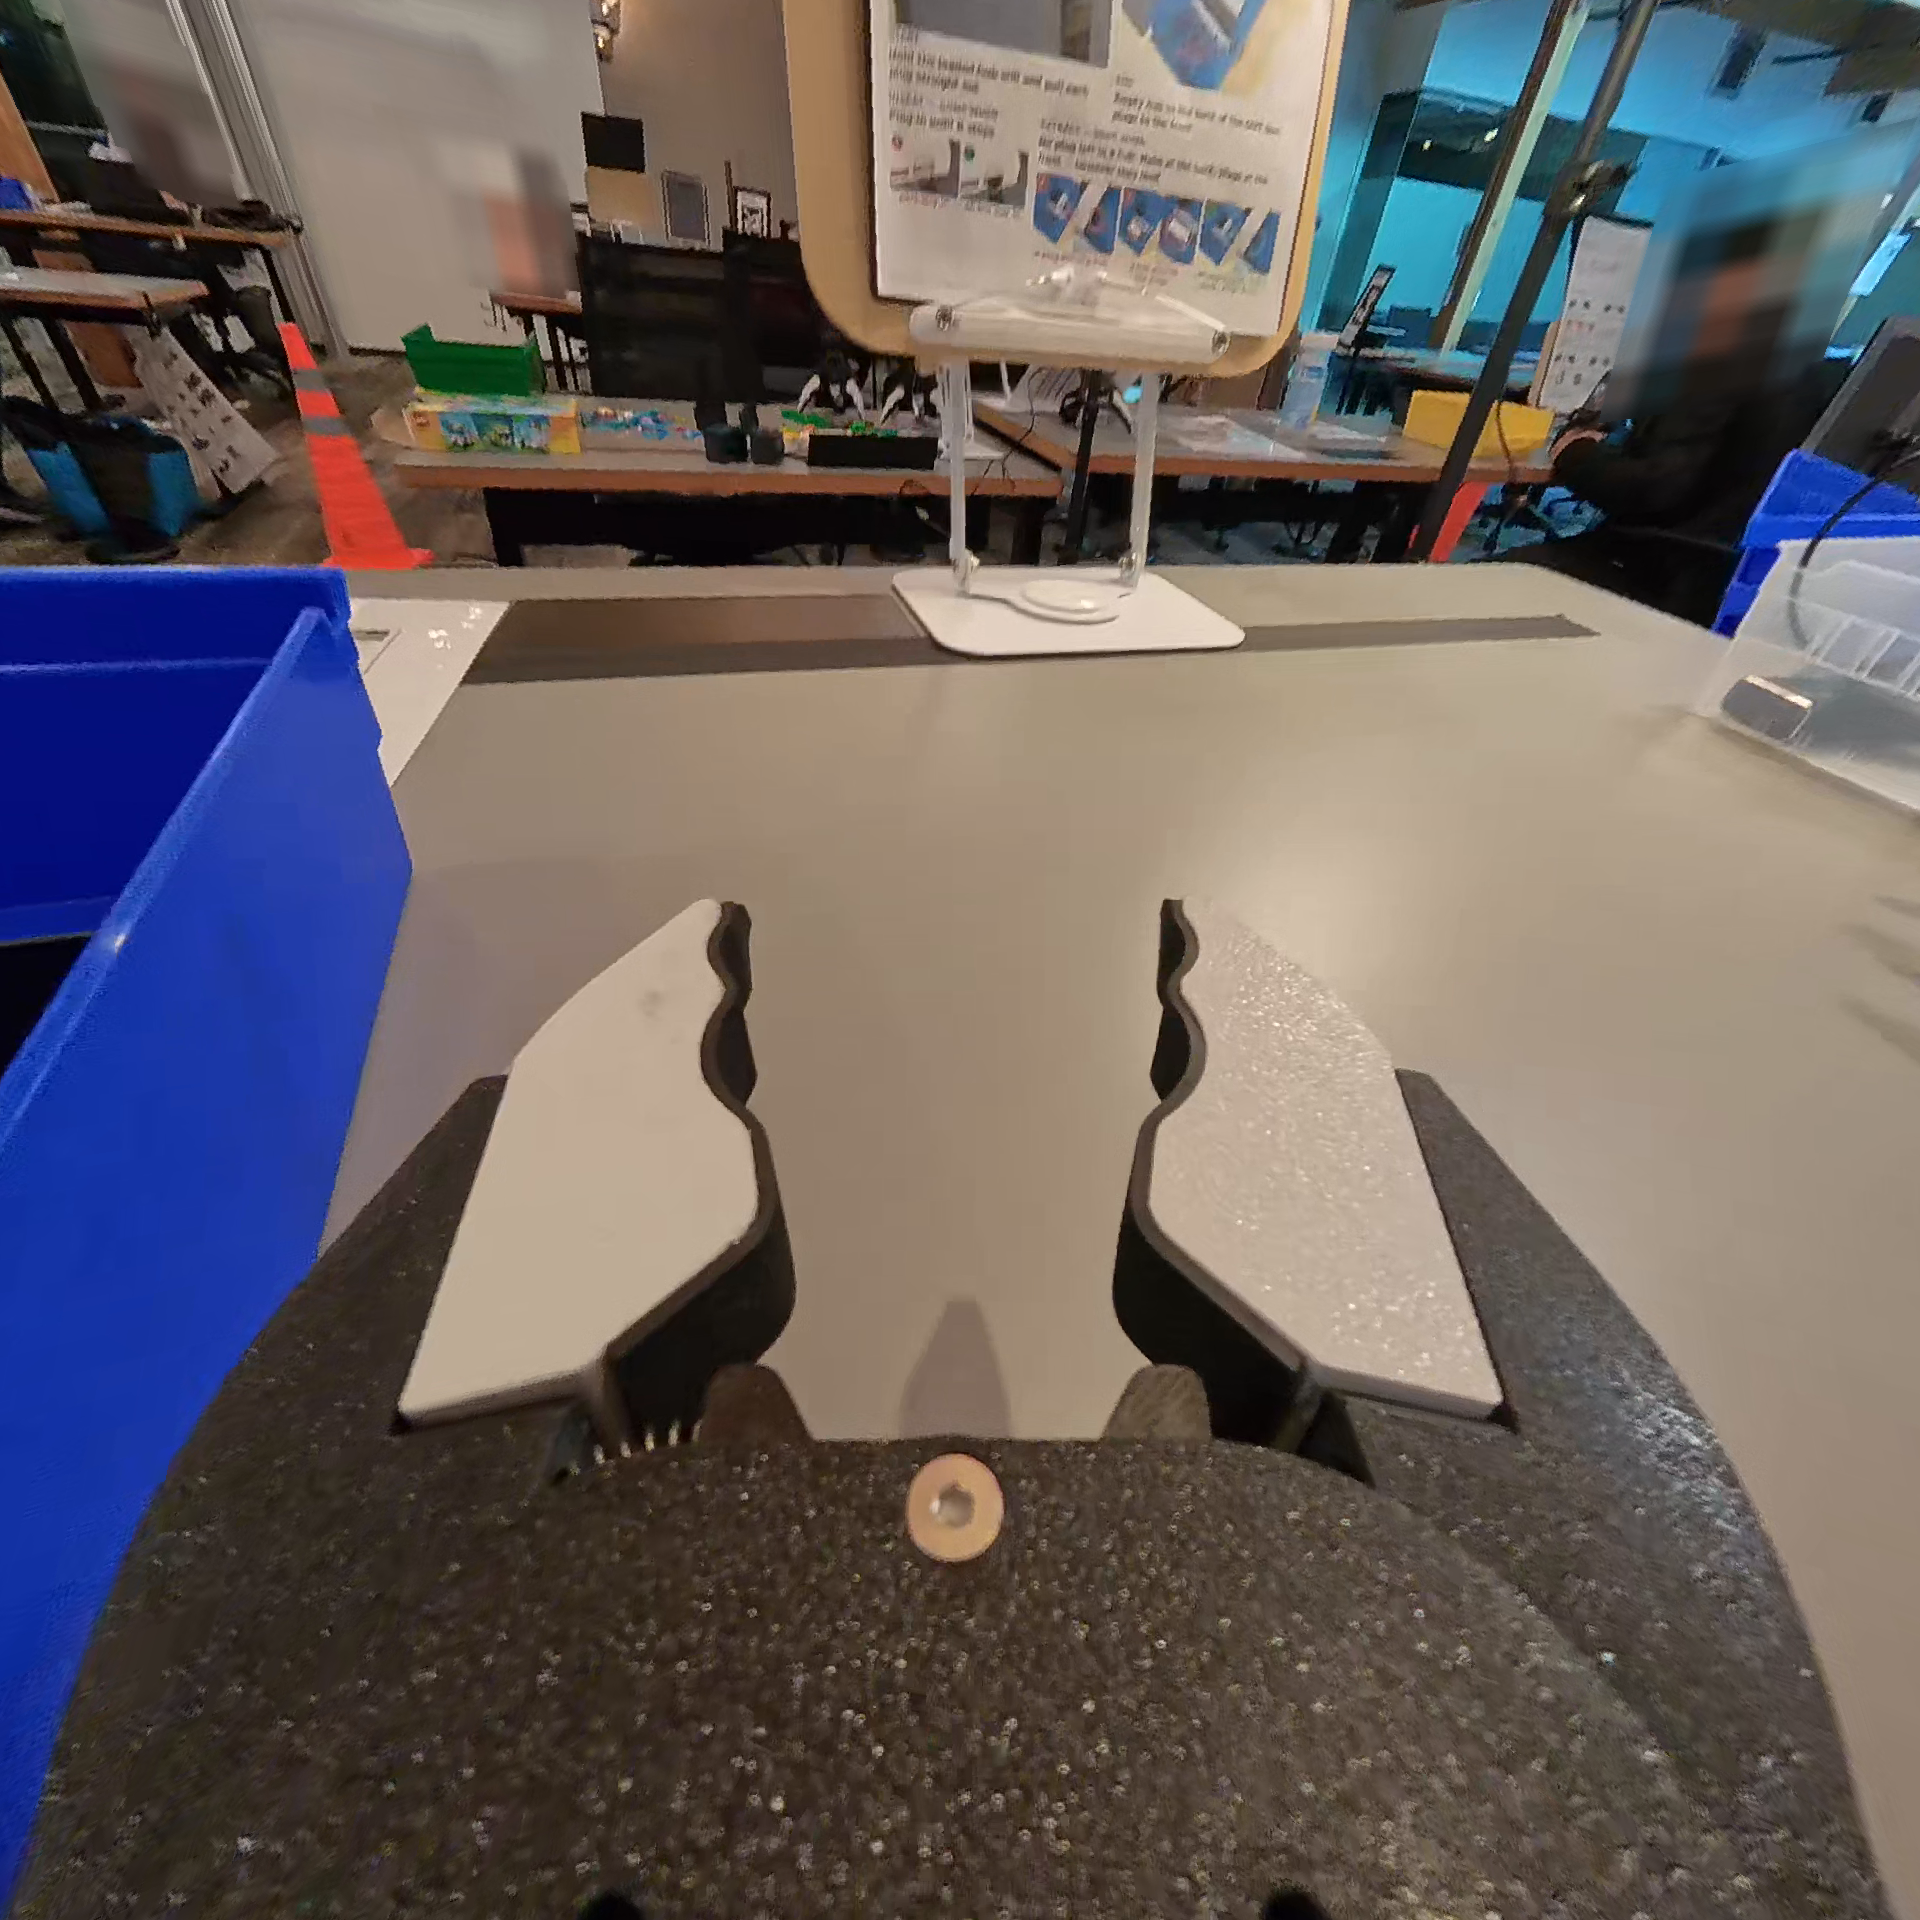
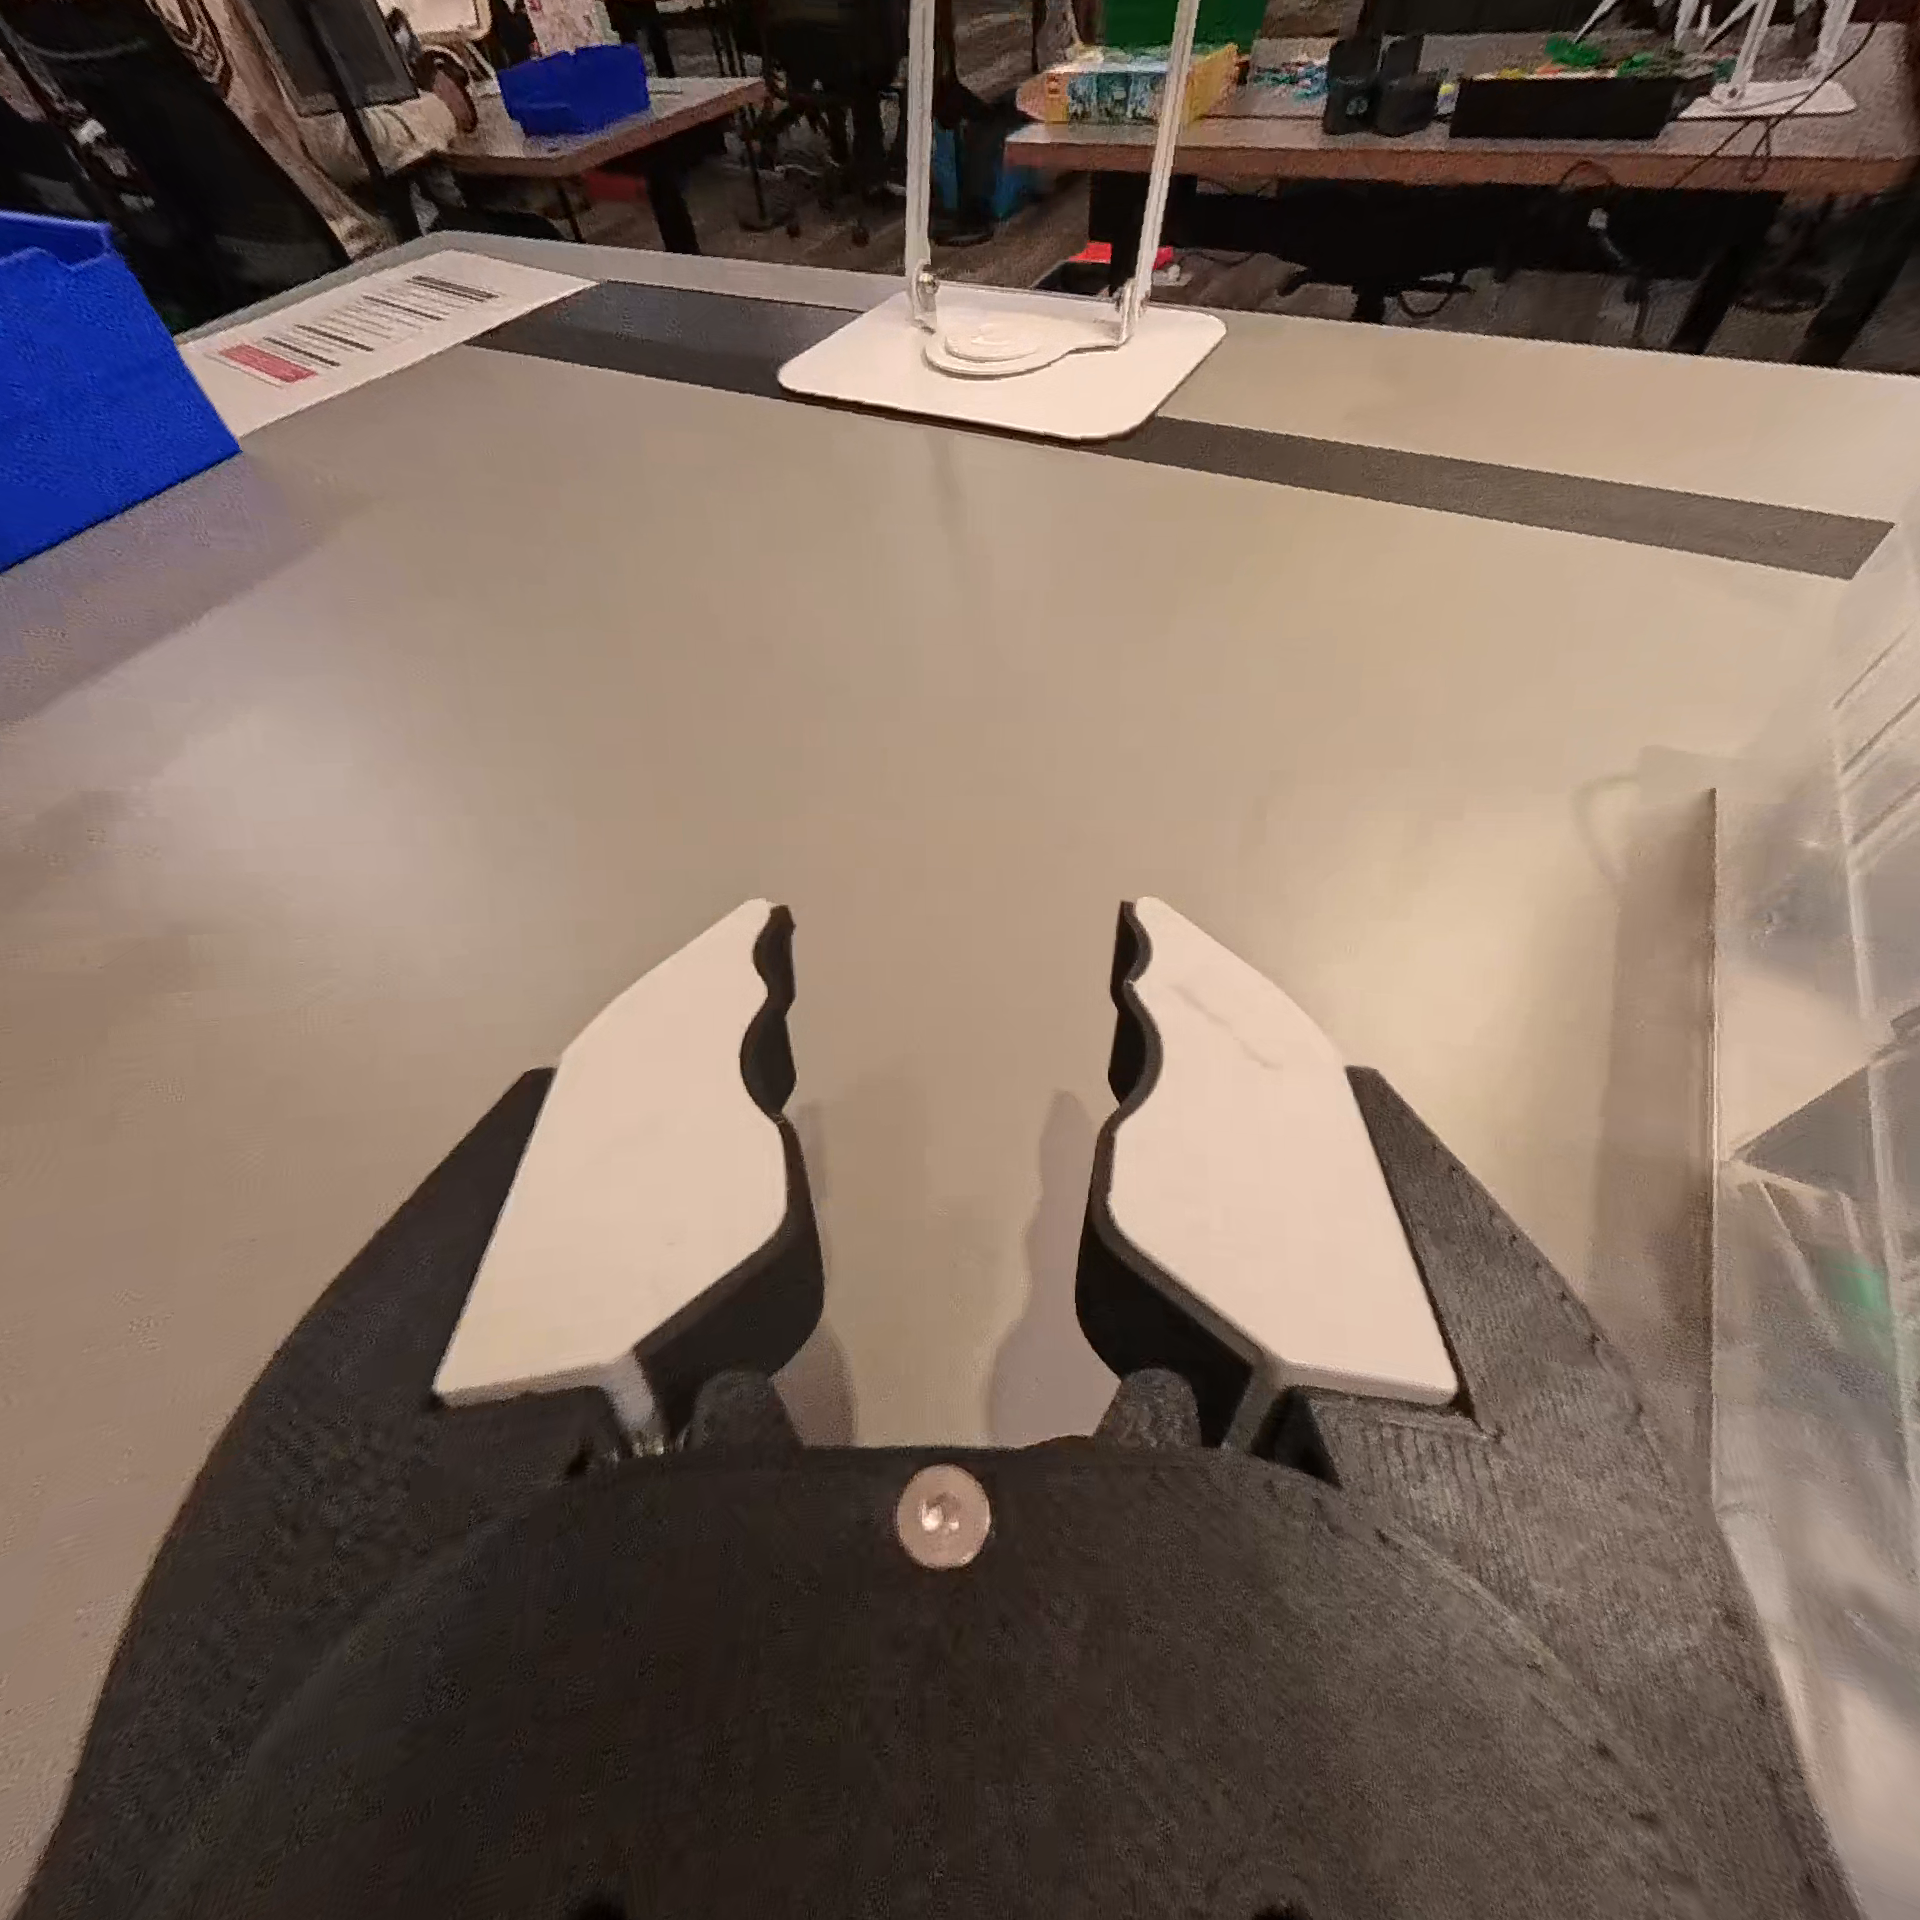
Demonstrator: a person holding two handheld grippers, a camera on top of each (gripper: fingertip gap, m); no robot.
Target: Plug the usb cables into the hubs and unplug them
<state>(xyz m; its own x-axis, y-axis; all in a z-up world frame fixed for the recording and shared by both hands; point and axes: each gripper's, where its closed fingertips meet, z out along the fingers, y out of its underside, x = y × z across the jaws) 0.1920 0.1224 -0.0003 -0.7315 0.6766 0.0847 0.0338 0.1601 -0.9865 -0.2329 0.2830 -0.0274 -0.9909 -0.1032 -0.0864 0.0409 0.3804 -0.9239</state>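
Grey table (image 1: 1039, 790): blue bin (image 1: 187, 935), clear bin (image 1: 1829, 665).

A blue bin (image 1: 197, 935) sits at the grey table's (image 1: 1039, 810) left edge. A white stand (image 1: 1070, 613) holds an instruction sheet (image 1: 1091, 156); a clear container (image 1: 1839, 675) sits right.

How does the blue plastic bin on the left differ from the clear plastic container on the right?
The blue plastic bin is opaque, so its contents stay hidden; the clear plastic container is see-through and shows a dark object inside. The bin stands at the grey table's left edge, the container at its right. Both rest on that table.
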